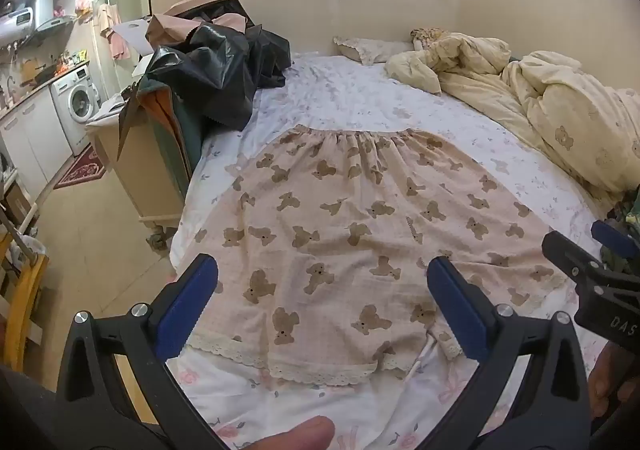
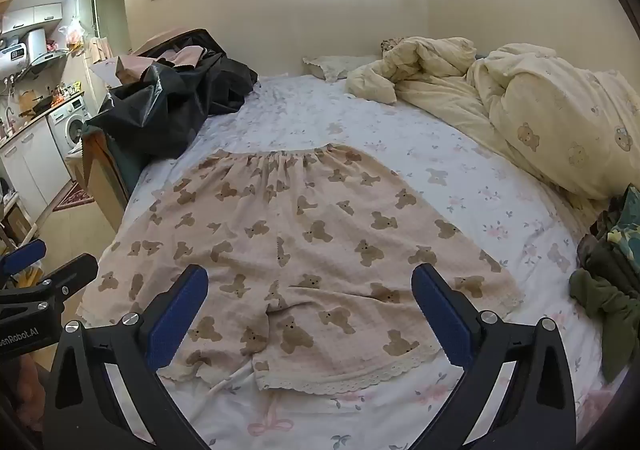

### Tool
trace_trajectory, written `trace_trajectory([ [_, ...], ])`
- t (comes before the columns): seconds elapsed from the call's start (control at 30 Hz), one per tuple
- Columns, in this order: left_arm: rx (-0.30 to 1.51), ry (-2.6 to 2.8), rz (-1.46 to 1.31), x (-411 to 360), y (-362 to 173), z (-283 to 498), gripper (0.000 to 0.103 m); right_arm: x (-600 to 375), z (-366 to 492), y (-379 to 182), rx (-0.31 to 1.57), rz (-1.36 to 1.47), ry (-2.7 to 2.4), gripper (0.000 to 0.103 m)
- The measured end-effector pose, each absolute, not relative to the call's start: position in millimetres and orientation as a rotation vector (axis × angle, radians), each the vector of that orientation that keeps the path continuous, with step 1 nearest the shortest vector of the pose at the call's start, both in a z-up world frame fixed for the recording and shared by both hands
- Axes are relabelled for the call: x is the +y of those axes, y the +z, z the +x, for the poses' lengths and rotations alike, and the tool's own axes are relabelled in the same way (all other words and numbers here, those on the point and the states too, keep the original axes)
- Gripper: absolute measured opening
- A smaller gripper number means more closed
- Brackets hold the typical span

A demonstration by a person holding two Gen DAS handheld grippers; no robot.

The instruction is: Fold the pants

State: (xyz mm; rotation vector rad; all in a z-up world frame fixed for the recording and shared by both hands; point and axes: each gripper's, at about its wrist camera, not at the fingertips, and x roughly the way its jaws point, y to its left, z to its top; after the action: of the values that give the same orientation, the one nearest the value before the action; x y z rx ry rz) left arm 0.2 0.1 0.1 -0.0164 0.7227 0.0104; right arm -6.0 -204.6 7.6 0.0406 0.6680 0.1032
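Behind the bed (image 1: 352,89) I see a plain cream wall, a rumpled yellow duvet (image 1: 560,109) pushed to the far right side, and a black bag (image 1: 224,65) heaped at the left edge; a kitchen with a washing machine (image 1: 78,101) lies off to the left.

On the floral sheet the pants (image 1: 352,226) lie spread flat, waistband away from me and the two lace-trimmed leg hems nearest me. They look like short, wide-legged bear-print ones. I see no fold in them yet: both legs lie side by side and the fabric is smoothed out, so I judge the task to be at its very start, with every fold still to make.

My left hand-held gripper (image 1: 322,306) hovers above the near hems with its jaws spread wide and nothing between the pads. My right hand-held gripper (image 2: 310,310) is the same, wide apart and holding nothing, above the crotch and right leg. Neither touches the cloth, as far as I can tell.

A pile of dark green clothing (image 2: 608,274) waits at the right edge of the bed.
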Motion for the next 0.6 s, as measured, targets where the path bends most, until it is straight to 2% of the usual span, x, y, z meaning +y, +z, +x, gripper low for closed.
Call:
trace_trajectory([
  [0.6, 0.686, 0.021, 0.012, -0.2, 5.8, -7.3, 0.103, -206.5, -5.5, 11.6, 0.664, 0.056, 0.115, 0.103],
])
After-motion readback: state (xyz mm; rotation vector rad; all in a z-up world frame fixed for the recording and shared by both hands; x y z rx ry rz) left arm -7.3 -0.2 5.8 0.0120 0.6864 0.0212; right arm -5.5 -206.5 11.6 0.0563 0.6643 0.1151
